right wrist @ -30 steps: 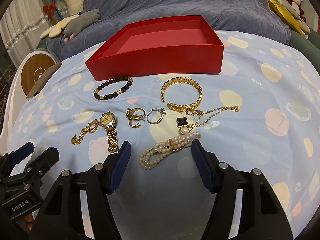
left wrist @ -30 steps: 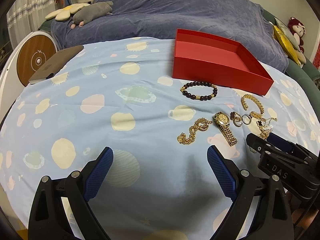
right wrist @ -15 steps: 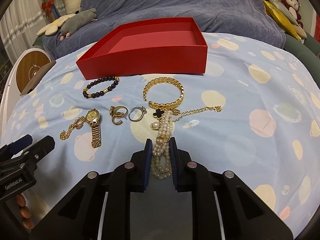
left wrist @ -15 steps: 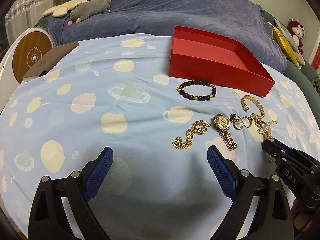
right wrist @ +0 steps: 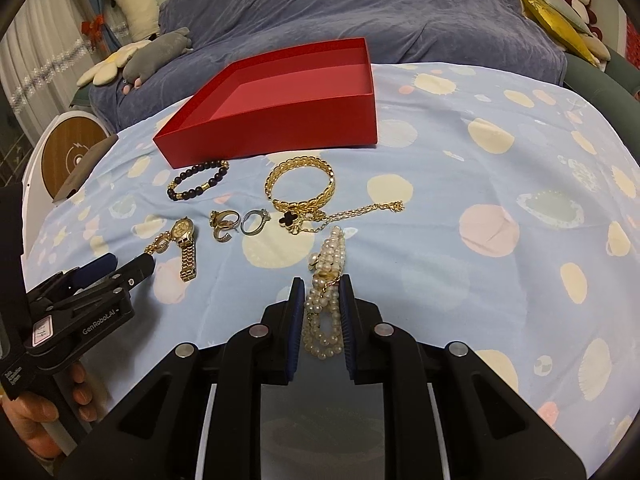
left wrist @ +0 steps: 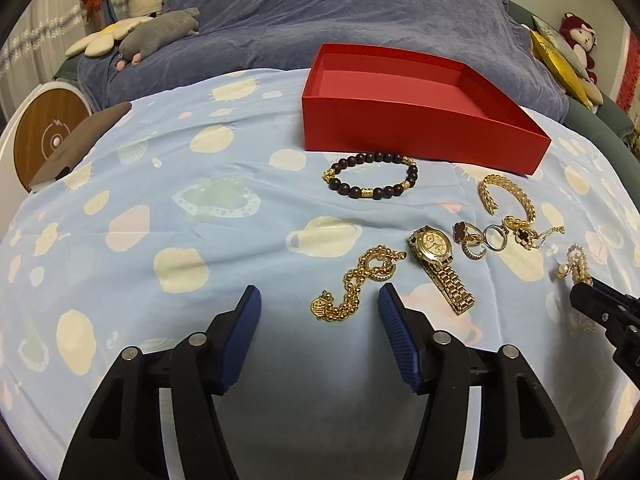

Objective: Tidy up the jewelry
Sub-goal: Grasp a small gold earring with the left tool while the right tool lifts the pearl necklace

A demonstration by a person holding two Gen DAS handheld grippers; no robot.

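Right wrist view — right gripper (right wrist: pixel 320 292) clamped on pearl bracelet (right wrist: pixel 326 280) — left gripper (left wrist: pixel 316 304) closing, unpinched gold chain (left wrist: pixel 356 280) between.

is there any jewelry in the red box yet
No, the red box shows only its bare floor, while the watch, bead bracelet and the other pieces lie on the sheet in front of it.
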